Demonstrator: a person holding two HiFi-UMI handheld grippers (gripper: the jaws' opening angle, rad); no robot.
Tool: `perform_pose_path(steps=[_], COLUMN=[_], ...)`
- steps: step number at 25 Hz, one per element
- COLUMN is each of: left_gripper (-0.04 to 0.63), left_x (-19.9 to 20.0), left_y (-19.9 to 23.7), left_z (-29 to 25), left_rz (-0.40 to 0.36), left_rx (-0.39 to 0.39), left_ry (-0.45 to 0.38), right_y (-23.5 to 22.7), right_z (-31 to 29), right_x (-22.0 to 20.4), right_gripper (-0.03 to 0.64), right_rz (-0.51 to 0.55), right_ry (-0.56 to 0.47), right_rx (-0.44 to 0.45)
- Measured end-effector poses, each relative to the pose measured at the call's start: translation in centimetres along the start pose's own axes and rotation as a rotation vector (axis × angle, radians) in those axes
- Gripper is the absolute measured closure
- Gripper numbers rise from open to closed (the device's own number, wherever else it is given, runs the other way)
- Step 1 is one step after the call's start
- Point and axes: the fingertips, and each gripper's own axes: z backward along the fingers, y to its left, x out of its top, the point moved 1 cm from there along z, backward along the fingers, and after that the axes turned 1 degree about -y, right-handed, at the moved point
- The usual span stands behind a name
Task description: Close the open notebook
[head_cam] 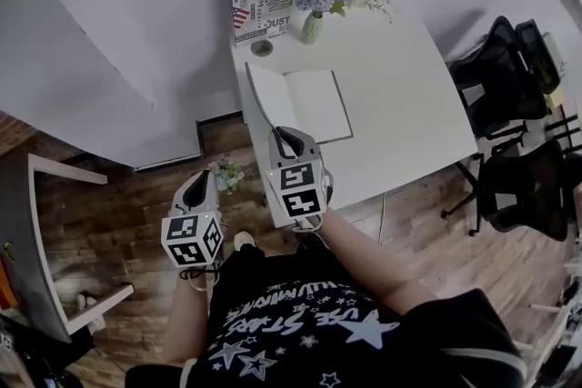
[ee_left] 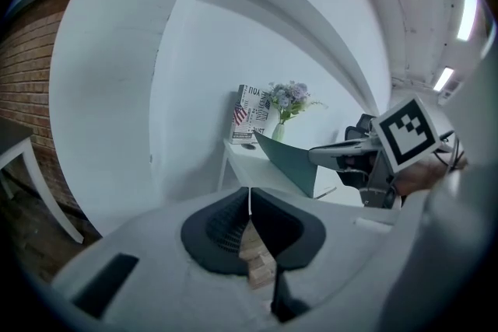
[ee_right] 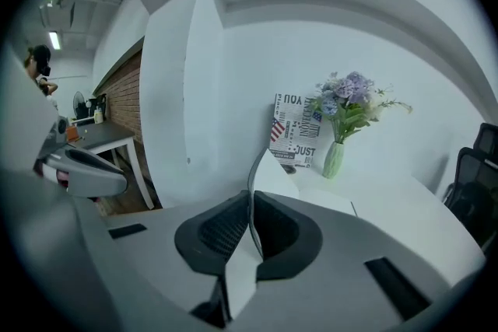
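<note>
The notebook (head_cam: pixel 314 104) lies open on the white table (head_cam: pixel 405 118), its right page flat. Its left cover (head_cam: pixel 264 100) is raised off the table, dark teal on the outside (ee_left: pixel 289 159). My right gripper (head_cam: pixel 287 137) is at the near edge of that cover, shut on it; in the right gripper view the thin cover edge (ee_right: pixel 257 167) runs up from between the pressed jaws (ee_right: pixel 250 202). My left gripper (head_cam: pixel 196 189) hangs off the table's left side above the floor, its jaws (ee_left: pixel 250 202) shut with nothing in them.
At the table's far end stand a vase of purple flowers (head_cam: pixel 314 18), a printed card (head_cam: pixel 257 4) and a small round dark object (head_cam: pixel 262 47). Black office chairs (head_cam: pixel 509 77) are on the right. A small plant (head_cam: pixel 227 174) sits on the floor and a desk (head_cam: pixel 55 223) is at left.
</note>
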Motion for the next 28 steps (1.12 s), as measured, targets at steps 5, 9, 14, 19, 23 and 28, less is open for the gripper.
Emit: perform_pose_path(steps=[5,9,14,19,23,28], left_gripper=[0.572,0.572,0.572,0.572,0.572,0.572], left_x=[0.7,1.0,1.2,0.9,0.1,-1.1], left_y=[-2.9,-5.1,-6.9,-8.6,-10.2,-13.0], left_z=[-1.1,-1.9,-2.4,-2.8,-3.0,-3.4], left_rz=[-0.026,-0.042,-0.043,-0.038,-0.024,-0.001], left_rx=[-0.027,-0.037,-0.017,0.013,0.042,0.095], left_ry=[-0.001,-0.005,-0.014,-0.01,-0.004,-0.002], right_y=[-3.3,-6.2,-9.5,-12.5,-14.9,-17.4], right_z=[1.9,3.2,4.1,4.3,4.3,3.9], right_x=[0.2,-0.1,-1.3,-3.0,-4.6,-7.7], right_gripper=[0.595,0.594,0.592,0.587,0.578,0.572], right_rz=[-0.047,-0.059,-0.07,-0.046,-0.018,-0.093], right_ry=[-0.037,-0.052,-0.055,-0.035,-0.004,0.061], right_rx=[-0.052,-0.084,-0.097,-0.102,-0.098,-0.043])
